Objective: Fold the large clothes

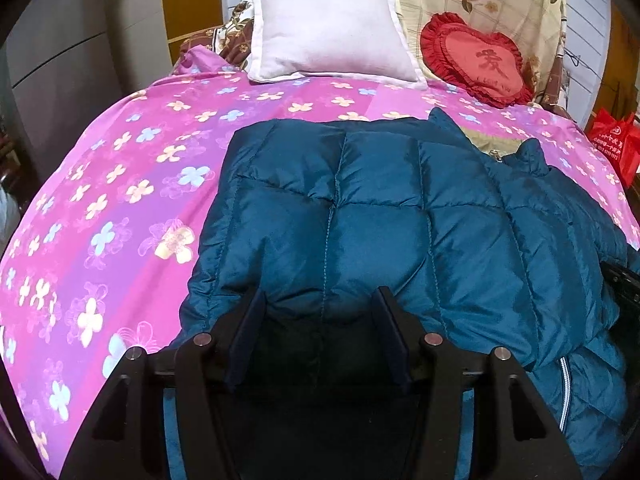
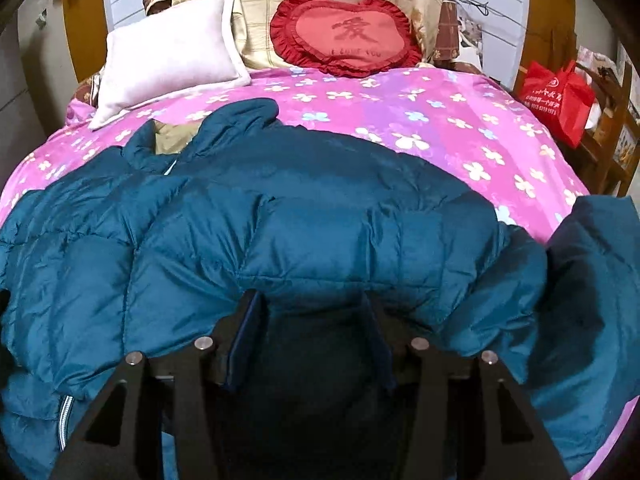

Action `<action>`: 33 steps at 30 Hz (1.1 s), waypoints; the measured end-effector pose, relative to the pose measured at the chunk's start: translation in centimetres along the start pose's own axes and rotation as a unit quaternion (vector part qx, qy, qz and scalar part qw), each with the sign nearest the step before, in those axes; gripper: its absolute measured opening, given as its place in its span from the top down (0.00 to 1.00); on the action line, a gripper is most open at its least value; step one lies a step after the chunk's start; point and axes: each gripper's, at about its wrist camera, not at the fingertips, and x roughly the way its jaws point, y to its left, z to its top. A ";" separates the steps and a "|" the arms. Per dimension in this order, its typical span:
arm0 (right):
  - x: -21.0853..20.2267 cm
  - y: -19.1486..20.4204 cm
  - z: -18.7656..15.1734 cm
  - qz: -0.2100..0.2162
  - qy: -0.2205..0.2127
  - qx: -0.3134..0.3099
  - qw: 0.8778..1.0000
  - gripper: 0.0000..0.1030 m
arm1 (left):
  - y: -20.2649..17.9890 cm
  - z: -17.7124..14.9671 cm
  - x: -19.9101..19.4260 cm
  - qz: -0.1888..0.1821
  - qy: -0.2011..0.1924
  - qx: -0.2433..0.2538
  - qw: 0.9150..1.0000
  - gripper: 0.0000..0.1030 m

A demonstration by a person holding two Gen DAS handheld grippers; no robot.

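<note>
**Teal quilted jacket on floral bed, both grippers at its near edge**

Where the pink floral bedspread covers the bed, one teal quilted down jacket lies spread across its near half, the collar end toward the pillows and a pale zipper strip at the near hem.

- Left gripper: fingers spread wide, jacket fabric bulging between them; nothing pinched.
- Right gripper: fingers likewise apart, a padded fold of jacket bunched against and between them; not clamped.
- Jacket, right wrist view: a sleeve or side panel hangs at the right edge of the frame, apart from the main body.
- White pillow: at the head of the bed, leaning on floral bedding.
- Red heart cushion: beside the pillow, ruffled edge, a character stitched at centre.
- Red bag: off the bed, on wooden furniture at the right.
</note>
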 end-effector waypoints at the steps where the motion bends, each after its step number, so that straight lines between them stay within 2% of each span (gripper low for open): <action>1: -0.2 -0.1 0.1 -0.001 0.004 0.002 1.000 0.48 | 0.0 0.0 0.0 -0.001 -0.001 -0.001 1.000 0.63; 5: -3.2 0.0 -0.6 0.017 -0.013 0.012 1.000 0.46 | 0.1 -0.2 0.1 -0.001 -0.005 -0.001 1.000 0.63; 7: -4.1 0.1 -1.1 0.022 -0.018 0.008 1.000 0.39 | 0.1 -0.3 0.1 -0.001 -0.007 -0.001 1.000 0.63; 8: -4.3 0.2 -1.5 0.020 -0.017 0.001 1.000 0.39 | 0.1 -0.3 0.1 -0.001 -0.007 -0.001 1.000 0.63; 12: -3.2 -0.4 -2.8 0.003 0.003 -0.005 1.000 0.39 | 0.0 -0.3 0.1 -0.001 -0.008 -0.001 1.000 0.63; 26: -3.5 -0.1 -3.7 -0.001 0.007 0.005 1.000 0.37 | 0.0 -0.4 0.2 -0.002 -0.016 -0.001 1.000 0.62; 31: -3.9 0.0 -4.5 -0.001 0.002 -0.001 1.000 0.29 | -0.1 -0.5 -0.1 0.002 -0.016 0.006 1.000 0.61; 33: -3.6 0.0 -4.5 -0.004 0.006 -0.001 1.000 0.29 | 0.0 -0.7 -0.9 0.001 -0.015 0.005 1.000 0.61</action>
